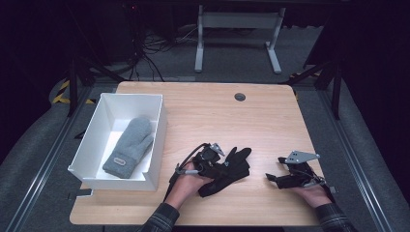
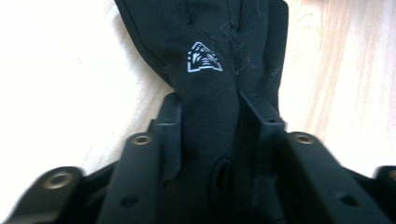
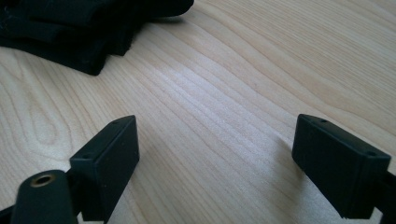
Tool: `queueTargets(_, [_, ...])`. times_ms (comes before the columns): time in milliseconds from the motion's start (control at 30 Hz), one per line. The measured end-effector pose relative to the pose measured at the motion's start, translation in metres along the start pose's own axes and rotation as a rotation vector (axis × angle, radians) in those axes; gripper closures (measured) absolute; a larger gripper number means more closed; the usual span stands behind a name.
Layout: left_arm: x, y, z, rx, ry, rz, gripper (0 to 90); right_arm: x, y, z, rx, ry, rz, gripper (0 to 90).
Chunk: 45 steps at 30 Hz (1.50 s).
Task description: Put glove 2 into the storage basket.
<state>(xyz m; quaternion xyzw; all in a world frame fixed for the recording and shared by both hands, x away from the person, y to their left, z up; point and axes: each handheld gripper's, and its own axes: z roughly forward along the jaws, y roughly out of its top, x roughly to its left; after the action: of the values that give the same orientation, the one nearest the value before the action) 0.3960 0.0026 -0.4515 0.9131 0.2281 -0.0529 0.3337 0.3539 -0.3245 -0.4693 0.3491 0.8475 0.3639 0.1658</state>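
Observation:
A black glove (image 1: 229, 169) lies on the wooden table near its front edge. In the left gripper view the glove (image 2: 210, 60) bears a small white logo, and my left gripper (image 2: 210, 105) is shut on its bunched middle. From above, the left gripper (image 1: 217, 162) sits on top of the glove. My right gripper (image 1: 275, 169) rests on the table to the right of the glove, apart from it. Its jaws stand wide open in the right gripper view (image 3: 215, 144) with bare wood between them and the glove (image 3: 79, 28) at the upper left.
A white box (image 1: 92, 140) stands at the table's left with a grey mitten (image 1: 128, 147) lying inside it. A round cable port (image 1: 240, 96) sits near the table's (image 1: 241, 121) far edge. A desk frame and cables stand on the floor beyond.

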Motion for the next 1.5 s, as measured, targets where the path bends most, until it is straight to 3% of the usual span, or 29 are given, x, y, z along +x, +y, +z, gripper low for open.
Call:
queueTargets(200, [-0.006,0.003,-0.006,-0.002,0.019,-0.018,69.1,0.0,0.0,0.0,0.0,0.0,0.0,15.2])
queueTargets(367, [-0.011,0.005,-0.023,-0.012,0.024,-0.036,69.3,0.0,0.0,0.0,0.0,0.001,0.0,15.1])
queueTargets(567, [-0.011,0.008,-0.052,-0.044,0.049,-0.076,69.2,0.0,0.0,0.0,0.0,0.001,0.0,15.1])
queueTargets(1033, [-0.012,0.027,-0.126,-0.096,0.159,-0.106,69.0,0.0,0.0,0.0,0.0,0.0,0.0,15.1])
queueTargets(1133, [-0.011,0.028,-0.137,-0.113,0.155,-0.121,68.8,0.0,0.0,0.0,0.0,0.001,0.0,15.1])
queueTargets(1167, [-0.01,0.03,-0.149,-0.131,0.167,-0.136,68.7,0.0,0.0,0.0,0.0,0.001,0.0,15.2])
queueTargets(1200, [-0.01,0.03,-0.149,-0.131,0.167,-0.136,68.8,0.0,0.0,0.0,0.0,0.001,0.0,15.1])
queueTargets(1367, [-0.004,0.028,-0.183,-0.156,0.217,-0.156,68.8,0.0,0.0,0.0,0.0,0.001,0.001,15.1])
queueTargets(1500, [0.001,0.024,-0.199,-0.171,0.242,-0.168,68.8,0.0,0.0,0.0,0.0,0.0,0.0,15.1])
